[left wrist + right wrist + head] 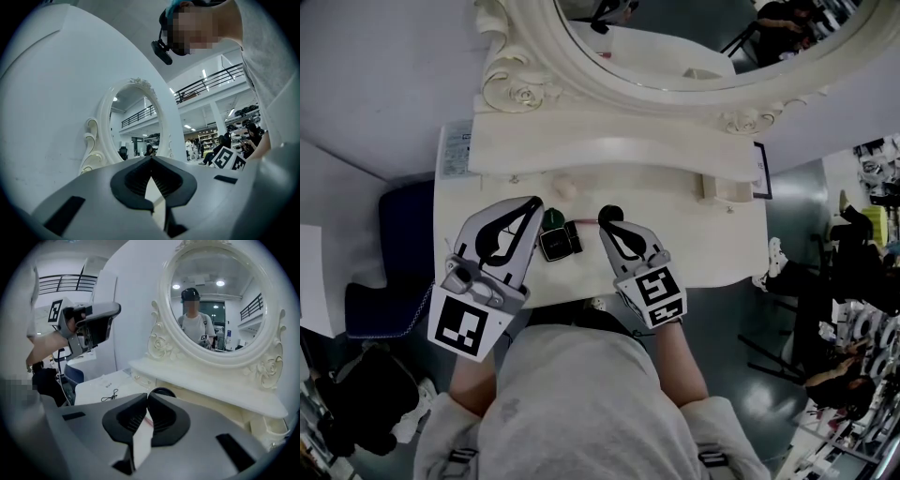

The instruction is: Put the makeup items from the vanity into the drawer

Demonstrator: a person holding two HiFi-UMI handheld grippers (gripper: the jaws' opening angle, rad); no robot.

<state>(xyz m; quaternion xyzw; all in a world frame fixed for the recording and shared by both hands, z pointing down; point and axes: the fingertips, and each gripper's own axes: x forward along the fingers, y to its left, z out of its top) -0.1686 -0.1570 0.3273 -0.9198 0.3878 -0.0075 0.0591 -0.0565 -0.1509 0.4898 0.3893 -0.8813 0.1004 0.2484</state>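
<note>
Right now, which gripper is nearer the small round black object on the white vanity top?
Right. The right gripper points at the round black object, just short of it; the left gripper lies well to its left.

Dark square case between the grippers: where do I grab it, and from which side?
Probably across its left and right edges, coming straight down. The dark square case lies flat on the vanity top, and a green item crowds its far edge. Open the right gripper first; its jaws are together.
</note>
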